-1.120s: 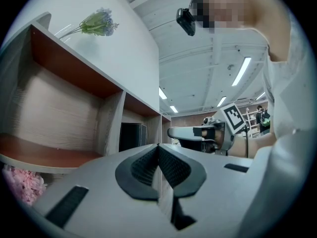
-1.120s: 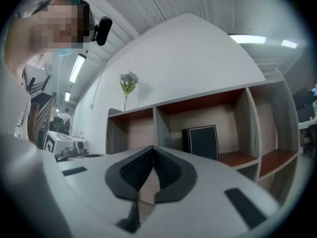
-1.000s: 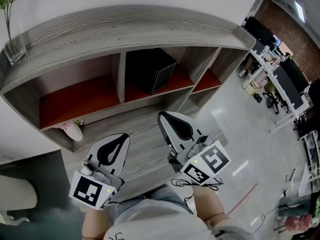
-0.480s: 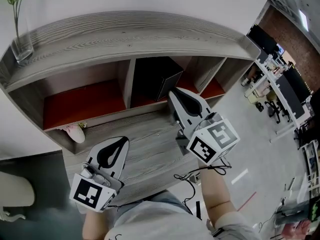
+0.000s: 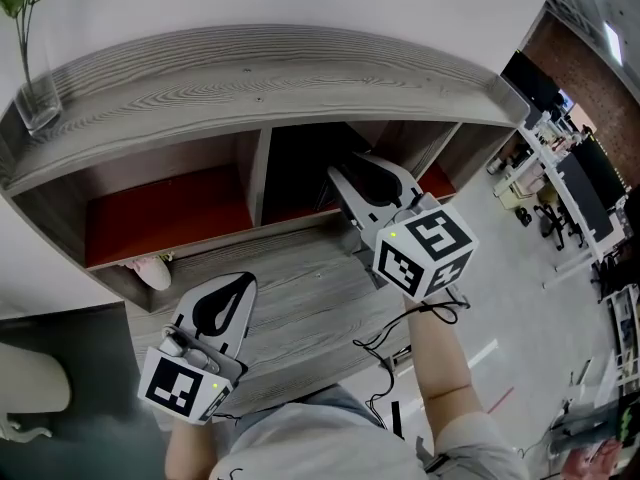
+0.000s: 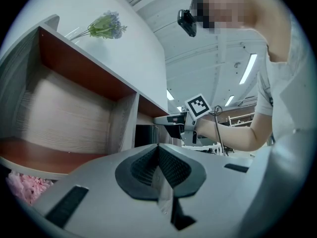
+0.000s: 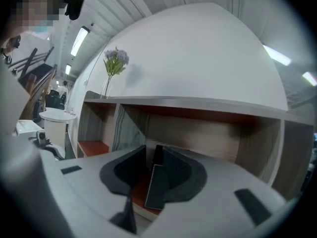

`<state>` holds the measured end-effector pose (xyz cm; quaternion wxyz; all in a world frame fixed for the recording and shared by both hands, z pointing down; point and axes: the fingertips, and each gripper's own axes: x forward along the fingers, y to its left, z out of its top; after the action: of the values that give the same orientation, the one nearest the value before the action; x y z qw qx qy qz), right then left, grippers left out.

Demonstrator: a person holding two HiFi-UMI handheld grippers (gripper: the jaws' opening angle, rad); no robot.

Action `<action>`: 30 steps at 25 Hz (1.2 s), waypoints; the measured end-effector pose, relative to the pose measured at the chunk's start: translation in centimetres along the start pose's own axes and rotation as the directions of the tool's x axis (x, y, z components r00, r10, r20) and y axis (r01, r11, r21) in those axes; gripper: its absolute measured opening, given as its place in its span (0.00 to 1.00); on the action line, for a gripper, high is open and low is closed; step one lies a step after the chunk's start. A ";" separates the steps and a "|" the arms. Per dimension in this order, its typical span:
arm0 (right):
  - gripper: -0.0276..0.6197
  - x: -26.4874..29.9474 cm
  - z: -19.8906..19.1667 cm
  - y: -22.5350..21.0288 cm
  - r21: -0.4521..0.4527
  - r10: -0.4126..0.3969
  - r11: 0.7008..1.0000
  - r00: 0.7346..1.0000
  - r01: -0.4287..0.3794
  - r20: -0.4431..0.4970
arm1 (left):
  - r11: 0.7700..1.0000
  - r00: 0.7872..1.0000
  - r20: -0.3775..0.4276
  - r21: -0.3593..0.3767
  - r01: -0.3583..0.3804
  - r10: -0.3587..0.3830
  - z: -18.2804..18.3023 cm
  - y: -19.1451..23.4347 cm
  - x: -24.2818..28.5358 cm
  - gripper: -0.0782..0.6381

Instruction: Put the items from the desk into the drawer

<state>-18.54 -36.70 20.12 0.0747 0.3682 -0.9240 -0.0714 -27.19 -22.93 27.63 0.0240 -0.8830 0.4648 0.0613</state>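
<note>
Downward from the person's head, the view takes in a grey wood desk [image 5: 300, 303] carrying a curved hutch [image 5: 250, 68] with red-floored compartments. The right gripper [image 5: 345, 180] is at 1 o'clock, held level and reaching in toward the hutch. Its own view looks into a wood-backed, red-floored compartment. Its jaws have just been opening and now stand apart, with only that red floor showing between them and nothing held. The spread probably readies it to take hold of something ahead. Just to its left in the head view, a black box [image 5: 295, 158] fills the middle compartment. This may be the drawer, though no handle shows, and whether the gripper aims at it cannot be told. The left gripper [image 5: 240, 288] is at 7 o'clock, close to the person's body, its jaws pressed together on nothing. It seems to be parked low to leave the other arm room. The pink item [image 5: 150, 270], which looks soft, lies at 9 o'clock near the desk's left edge, tucked under the left compartment. It is near the left gripper but touched by neither. Sitting beneath that overhang, it would likely need a low, level reach. A glass vase [image 5: 35, 103] stands at 11 o'clock on top of the hutch, well apart from both grippers. The task looks barely begun, with the item not yet stowed.
</note>
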 end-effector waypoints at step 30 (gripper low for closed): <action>0.23 5.3 -2.0 0.3 -0.226 0.060 0.960 0.910 -0.165 -0.410 | 1.000 1.000 0.020 -0.011 -0.004 0.005 0.2 0.3 0.5 0.12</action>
<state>-22.15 -40.30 22.60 0.3122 0.3078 -0.8922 -0.1087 -27.19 -23.50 27.39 0.0239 -0.8814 0.4661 0.0728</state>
